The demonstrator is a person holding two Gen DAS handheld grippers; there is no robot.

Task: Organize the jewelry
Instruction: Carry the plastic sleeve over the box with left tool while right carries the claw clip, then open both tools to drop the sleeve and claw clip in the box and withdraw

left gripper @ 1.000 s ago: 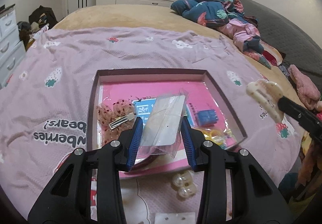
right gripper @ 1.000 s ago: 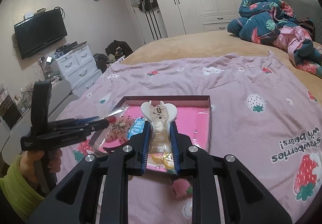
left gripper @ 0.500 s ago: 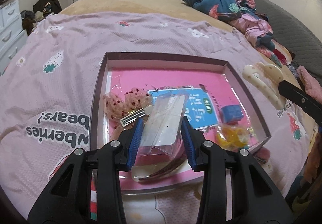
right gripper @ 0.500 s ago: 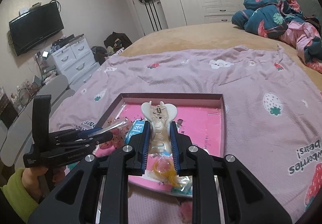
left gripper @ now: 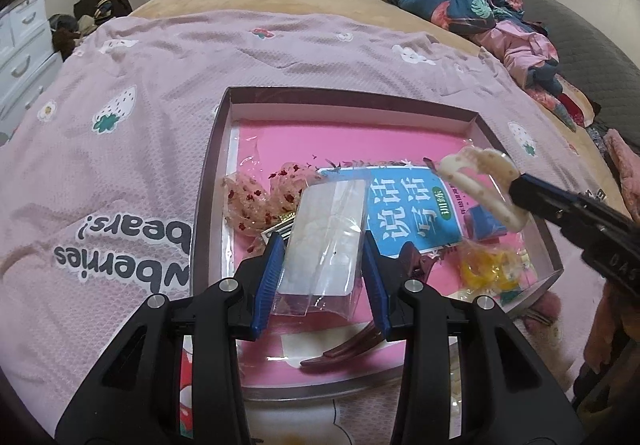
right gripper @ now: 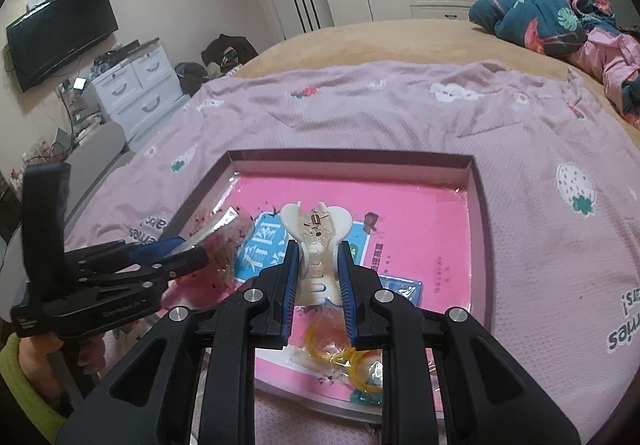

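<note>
1. Left wrist view: the left gripper has its blue ribbed pads pinching a flat, clear plastic packet, crinkled and glossy, held over the near half of the shallow box.
2. The box is a low rectangular tray with thin dark walls and a shiny pink floor. It sits on a pale purple waffle-textured blanket printed with strawberries.
3. Inside lie a sheer pink bow with red flecks, a blue card with white characters, a bag of yellow rings and a smooth brown clip near the front wall.
4. At the right the cream claw clip – toothed and curved – hangs over the box's right side at the tip of the right gripper.
5. Right wrist view: the right gripper is pressed onto the cream claw clip, its winged handles pointing away, above the box's pink floor.
6. The left gripper enters from the left – clamped on the clear plastic packet over the box's left edge.
</note>
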